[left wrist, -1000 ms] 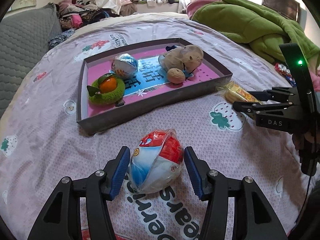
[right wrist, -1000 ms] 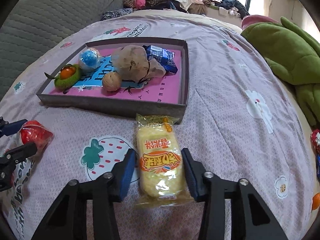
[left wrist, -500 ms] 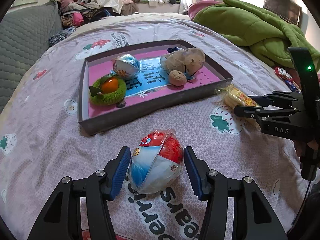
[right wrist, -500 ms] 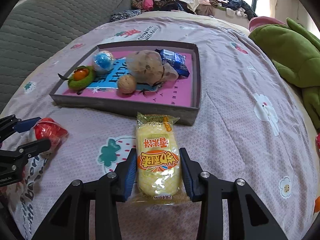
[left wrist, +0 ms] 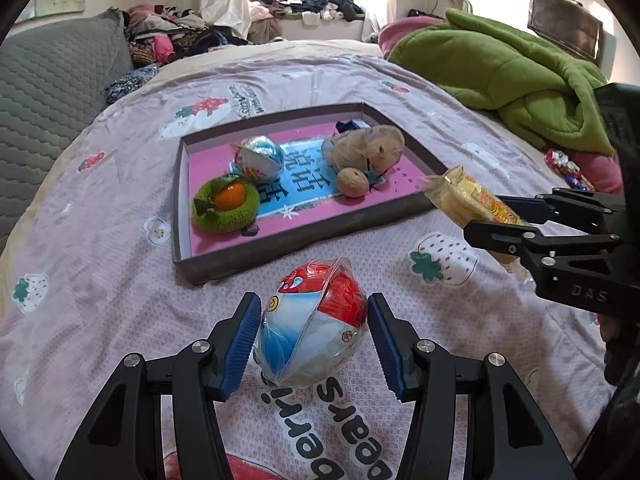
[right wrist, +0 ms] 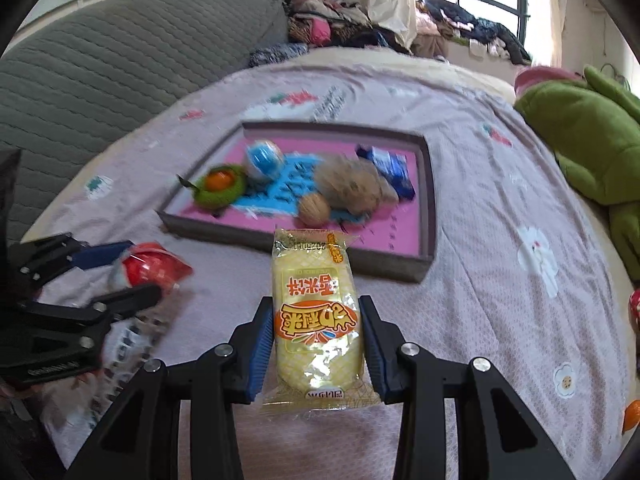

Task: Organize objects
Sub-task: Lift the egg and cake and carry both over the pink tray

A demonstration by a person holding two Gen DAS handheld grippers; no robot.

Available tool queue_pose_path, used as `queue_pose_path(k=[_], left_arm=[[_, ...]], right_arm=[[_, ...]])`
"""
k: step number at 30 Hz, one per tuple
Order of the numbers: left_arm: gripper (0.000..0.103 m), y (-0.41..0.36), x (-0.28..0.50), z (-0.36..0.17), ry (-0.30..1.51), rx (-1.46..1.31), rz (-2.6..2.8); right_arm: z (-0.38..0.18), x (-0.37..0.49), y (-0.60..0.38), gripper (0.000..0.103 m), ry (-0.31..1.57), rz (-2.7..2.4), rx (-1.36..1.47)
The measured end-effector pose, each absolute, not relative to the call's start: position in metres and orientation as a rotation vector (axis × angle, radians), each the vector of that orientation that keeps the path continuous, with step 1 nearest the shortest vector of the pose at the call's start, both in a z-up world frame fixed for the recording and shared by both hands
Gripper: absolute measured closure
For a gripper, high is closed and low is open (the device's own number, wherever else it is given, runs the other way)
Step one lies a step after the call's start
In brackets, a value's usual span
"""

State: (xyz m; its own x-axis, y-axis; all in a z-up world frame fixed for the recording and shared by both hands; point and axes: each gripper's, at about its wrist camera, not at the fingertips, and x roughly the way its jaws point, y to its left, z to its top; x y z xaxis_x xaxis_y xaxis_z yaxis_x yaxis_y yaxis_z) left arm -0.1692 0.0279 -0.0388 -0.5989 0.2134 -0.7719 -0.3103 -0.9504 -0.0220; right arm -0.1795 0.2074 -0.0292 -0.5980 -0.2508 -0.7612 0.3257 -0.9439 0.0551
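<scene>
My left gripper (left wrist: 313,334) is shut on a red, white and blue wrapped egg (left wrist: 312,326) and holds it above the bedsheet in front of the dark tray (left wrist: 224,264). My right gripper (right wrist: 316,340) is shut on a yellow snack packet (right wrist: 316,316) and holds it raised near the tray's front edge (right wrist: 384,268). The packet (left wrist: 468,196) and right gripper (left wrist: 492,216) also show at the right of the left wrist view. The tray holds a blue wrapped egg (left wrist: 260,158), an orange in a green knitted ring (left wrist: 226,204), a walnut (left wrist: 352,182), a bagged brown lump (left wrist: 368,148) and a blue packet (right wrist: 390,166).
A green blanket (left wrist: 512,68) lies at the right. A grey quilted cushion (left wrist: 44,88) stands at the left. Clothes are piled at the back (left wrist: 168,40). Small wrapped sweets (left wrist: 564,164) lie on the bed at the far right. The left gripper (right wrist: 96,280) shows at the left of the right wrist view.
Both grippers have risen with their loads. The packet has left the bedsheet and moved closer to the tray's front edge. The egg stays between the left fingers.
</scene>
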Motion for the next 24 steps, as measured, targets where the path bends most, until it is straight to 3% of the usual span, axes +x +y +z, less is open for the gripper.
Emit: queue_pose_path(k=[24], left_arm=[[0.046, 0.021, -0.216, 0.049, 0.032, -1.051, 2.739]], right_arm=[[0.074, -0.191, 0.206, 0.062, 0.047, -2.697, 0.893]])
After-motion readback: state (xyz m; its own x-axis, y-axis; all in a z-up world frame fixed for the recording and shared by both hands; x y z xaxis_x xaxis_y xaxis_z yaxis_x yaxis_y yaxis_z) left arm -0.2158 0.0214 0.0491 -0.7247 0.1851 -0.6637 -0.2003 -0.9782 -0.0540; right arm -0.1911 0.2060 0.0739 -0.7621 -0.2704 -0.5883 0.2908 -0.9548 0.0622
